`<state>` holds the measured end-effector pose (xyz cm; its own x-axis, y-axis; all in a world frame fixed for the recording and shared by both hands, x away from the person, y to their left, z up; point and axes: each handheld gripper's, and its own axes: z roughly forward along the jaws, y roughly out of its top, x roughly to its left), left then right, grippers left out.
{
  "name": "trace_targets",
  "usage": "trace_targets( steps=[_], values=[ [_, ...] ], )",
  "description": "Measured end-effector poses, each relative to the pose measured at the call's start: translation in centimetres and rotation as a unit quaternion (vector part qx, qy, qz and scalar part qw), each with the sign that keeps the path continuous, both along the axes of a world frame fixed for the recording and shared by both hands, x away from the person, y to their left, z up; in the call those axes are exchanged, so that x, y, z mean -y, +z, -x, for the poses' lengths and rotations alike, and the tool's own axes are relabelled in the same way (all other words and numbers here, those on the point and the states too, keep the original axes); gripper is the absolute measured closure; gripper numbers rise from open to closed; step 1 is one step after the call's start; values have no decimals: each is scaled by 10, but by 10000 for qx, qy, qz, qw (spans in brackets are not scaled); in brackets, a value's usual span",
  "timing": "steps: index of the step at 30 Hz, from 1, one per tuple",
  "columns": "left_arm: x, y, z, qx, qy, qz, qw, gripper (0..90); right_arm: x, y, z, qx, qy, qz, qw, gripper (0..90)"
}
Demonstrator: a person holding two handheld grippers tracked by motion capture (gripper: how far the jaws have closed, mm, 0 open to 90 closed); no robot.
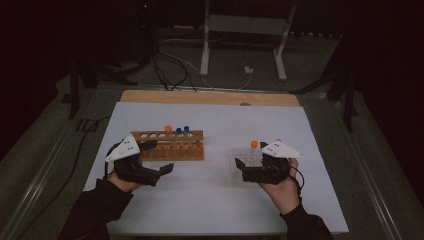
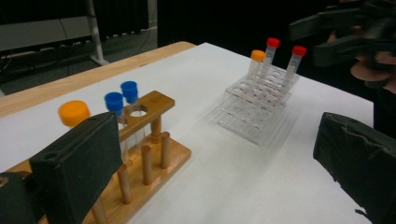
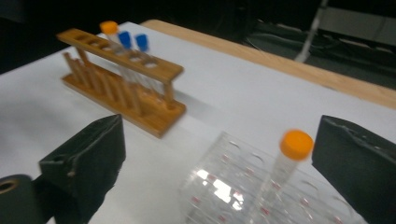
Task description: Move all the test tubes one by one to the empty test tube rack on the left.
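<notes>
A wooden tube rack [image 1: 167, 146] stands left of centre on the white sheet, holding an orange-capped tube [image 1: 168, 128] and two blue-capped tubes [image 1: 182, 130]. My left gripper [image 1: 159, 158] is open at the rack's near side, with nothing between its jaws. In the left gripper view [image 2: 215, 140] the wooden rack [image 2: 156, 140] sits by the left jaw. A clear plastic rack [image 1: 247, 156] to the right holds an orange-capped tube [image 1: 254, 144]. My right gripper [image 1: 243, 170] is open at it. That tube [image 3: 289, 156] stands just inside the right jaw, untouched.
The clear rack [image 2: 257, 102] also carries two red-capped tubes [image 2: 286, 46] beside the orange one. The table's wooden far edge [image 1: 210, 97] shows beyond the white sheet [image 1: 215, 200]. Cables and a metal stand [image 1: 245, 30] lie on the dark floor behind.
</notes>
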<state>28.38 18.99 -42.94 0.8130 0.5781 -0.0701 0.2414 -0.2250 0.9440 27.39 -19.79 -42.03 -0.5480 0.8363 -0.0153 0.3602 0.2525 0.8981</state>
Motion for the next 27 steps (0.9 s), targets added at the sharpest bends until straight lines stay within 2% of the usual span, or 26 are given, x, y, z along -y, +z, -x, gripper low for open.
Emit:
trace_targets(
  steps=[1,3,5,9,11,15,22,27],
  values=[
    [0,0,2,5,-52,20,10000,19,1,-2,-1,-8,-91,18,10000,42],
    [1,1,5,20,-83,36,10000,19,4,-5,-2,-7,-195,118,9997,147],
    [1,1,8,36,-158,93,9998,19,6,-9,-3,-59,-304,142,9994,164],
    [3,0,13,57,-187,9,9998,19,9,-16,-6,-155,-557,270,9980,271],
    [3,-1,15,49,-225,7,9997,19,11,-18,-8,-185,-590,346,9975,367],
    [3,-3,15,29,-206,-35,9998,19,14,-22,-14,-316,-707,457,9960,472],
    [4,-6,15,-30,-231,-74,9997,20,16,-29,-27,-587,-821,607,9930,576],
    [4,-5,15,-34,-243,-78,9997,20,16,-33,-35,-741,-846,630,9917,604]
  ],
)
